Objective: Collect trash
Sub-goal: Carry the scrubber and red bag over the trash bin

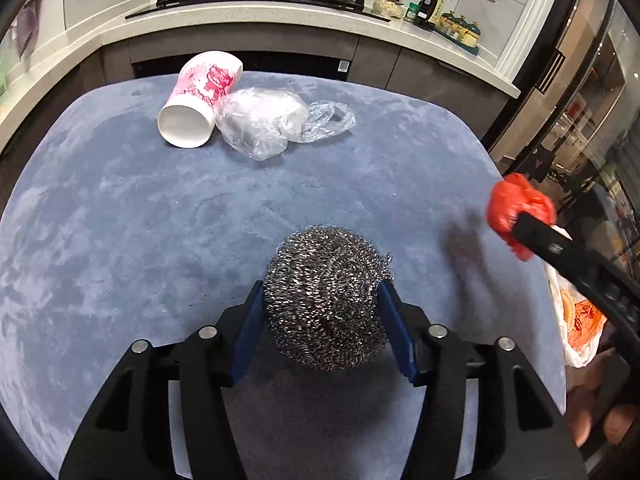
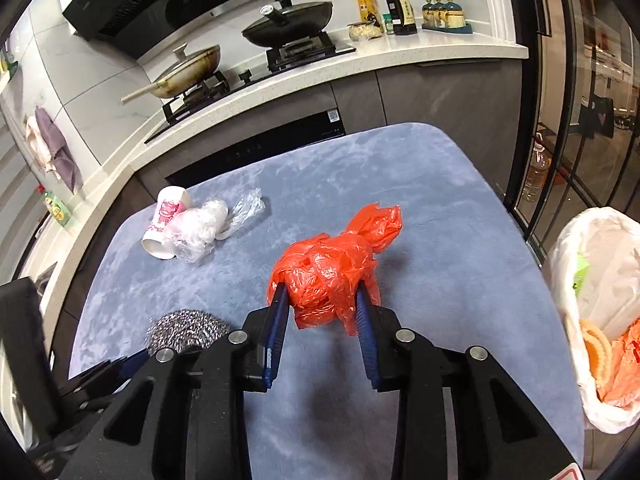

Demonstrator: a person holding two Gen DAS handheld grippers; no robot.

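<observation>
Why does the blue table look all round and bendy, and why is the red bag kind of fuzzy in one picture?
Left wrist view: the fisheye lens bulges the table and counter edges; the red bag is smeared by motion blur, while the steel scourer stays sharp and glinting. Right wrist view: same curved edges, but the red bag looks crisp, with a soft shadow beneath it.

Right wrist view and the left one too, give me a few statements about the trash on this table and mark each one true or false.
1. The right tongs grip a crumpled red plastic bag. True.
2. The left tongs grip the paper cup. False: they clamp a steel wool scrubber.
3. The paper cup lies on its side beside a clear plastic bag. True.
4. The white trash bag sits on the blue cloth. False: it hangs off the table's right edge.
</observation>
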